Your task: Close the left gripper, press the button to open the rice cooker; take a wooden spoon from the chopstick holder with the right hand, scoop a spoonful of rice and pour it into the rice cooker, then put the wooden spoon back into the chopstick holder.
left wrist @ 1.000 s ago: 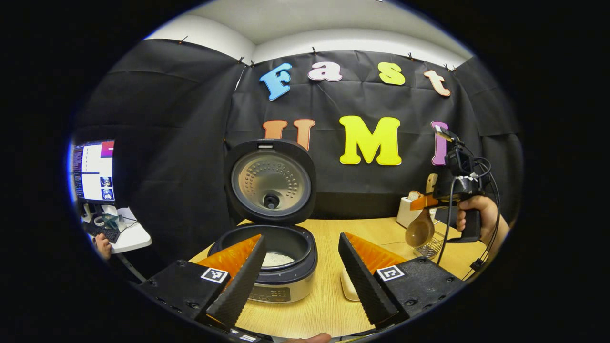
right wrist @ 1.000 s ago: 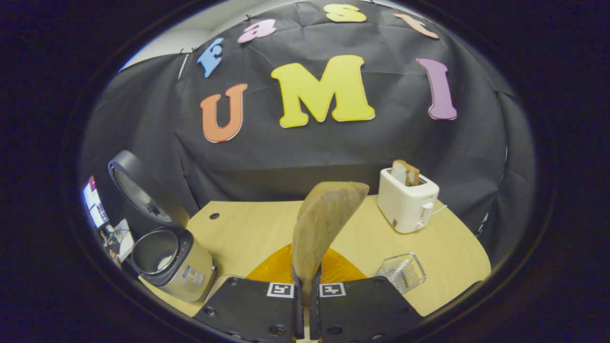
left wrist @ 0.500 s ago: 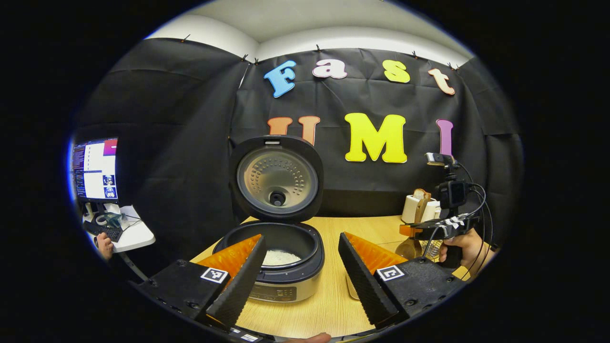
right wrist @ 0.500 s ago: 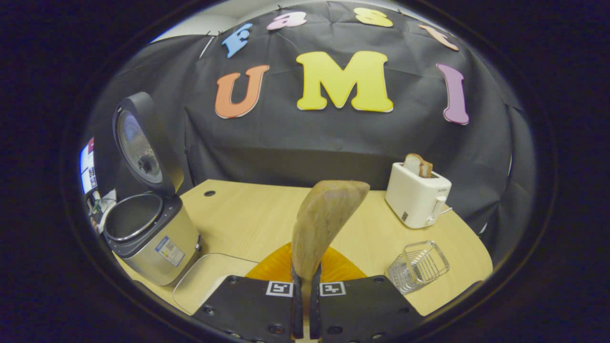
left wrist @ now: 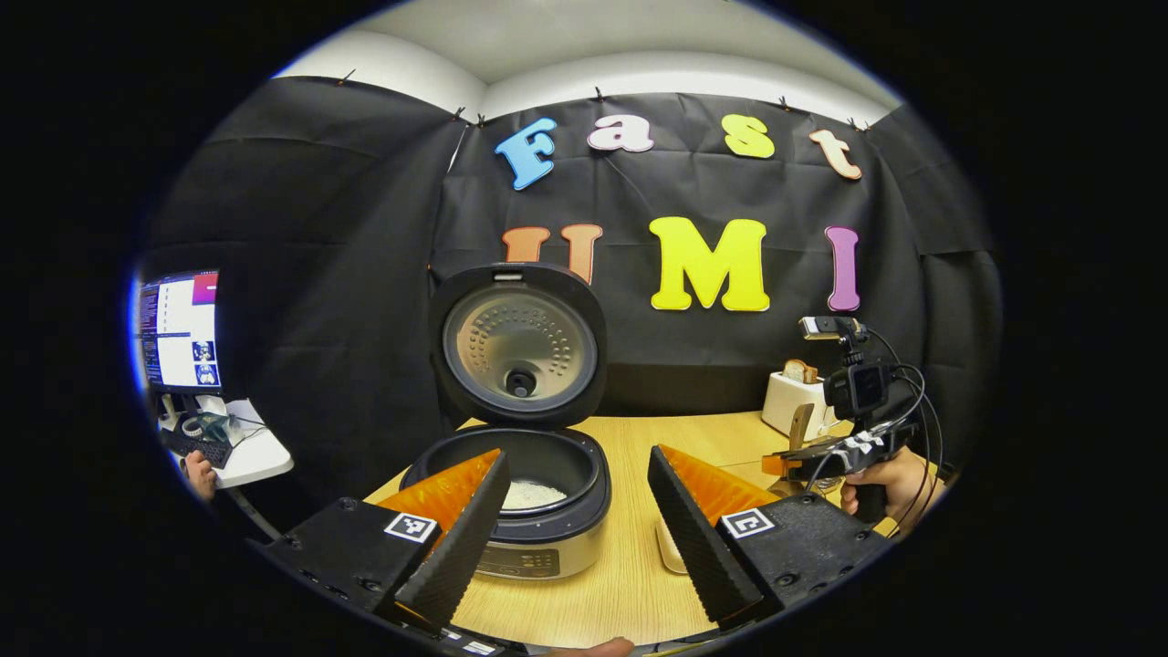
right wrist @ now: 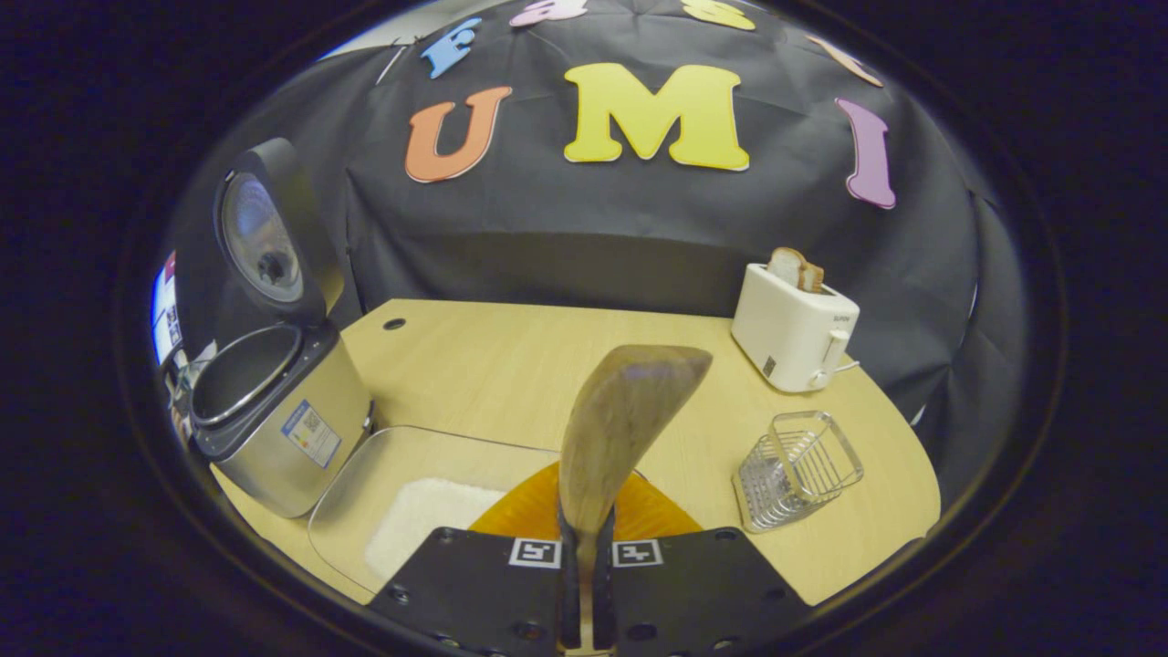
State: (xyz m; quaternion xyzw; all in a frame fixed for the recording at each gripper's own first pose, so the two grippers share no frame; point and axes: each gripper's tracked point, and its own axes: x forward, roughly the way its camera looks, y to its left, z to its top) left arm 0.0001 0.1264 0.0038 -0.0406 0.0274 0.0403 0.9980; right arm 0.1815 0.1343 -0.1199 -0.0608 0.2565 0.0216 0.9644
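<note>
The rice cooker (left wrist: 538, 534) stands in front of my left gripper (left wrist: 577, 453) with its lid (left wrist: 518, 342) raised and white rice (left wrist: 532, 495) in the pot. My left gripper is open and holds nothing. In the right gripper view, my right gripper (right wrist: 585, 540) is shut on the handle of the wooden spoon (right wrist: 625, 415); the spoon's bowl points forward over the table. Below it lies a clear tray (right wrist: 356, 474) with a patch of rice (right wrist: 424, 525). The wire chopstick holder (right wrist: 796, 467) stands to the right of the spoon. The rice cooker (right wrist: 283, 429) is at the left.
A white toaster (right wrist: 792, 333) with bread in it stands at the back right of the wooden table (right wrist: 493, 365). In the left gripper view a hand (left wrist: 890, 479) holds the right gripper (left wrist: 826, 456) at the right. A monitor (left wrist: 178, 328) stands far left.
The right gripper with the spoon has come down and tipped toward the table, bringing the tray of rice into its view. The left gripper has stayed almost where it was.
</note>
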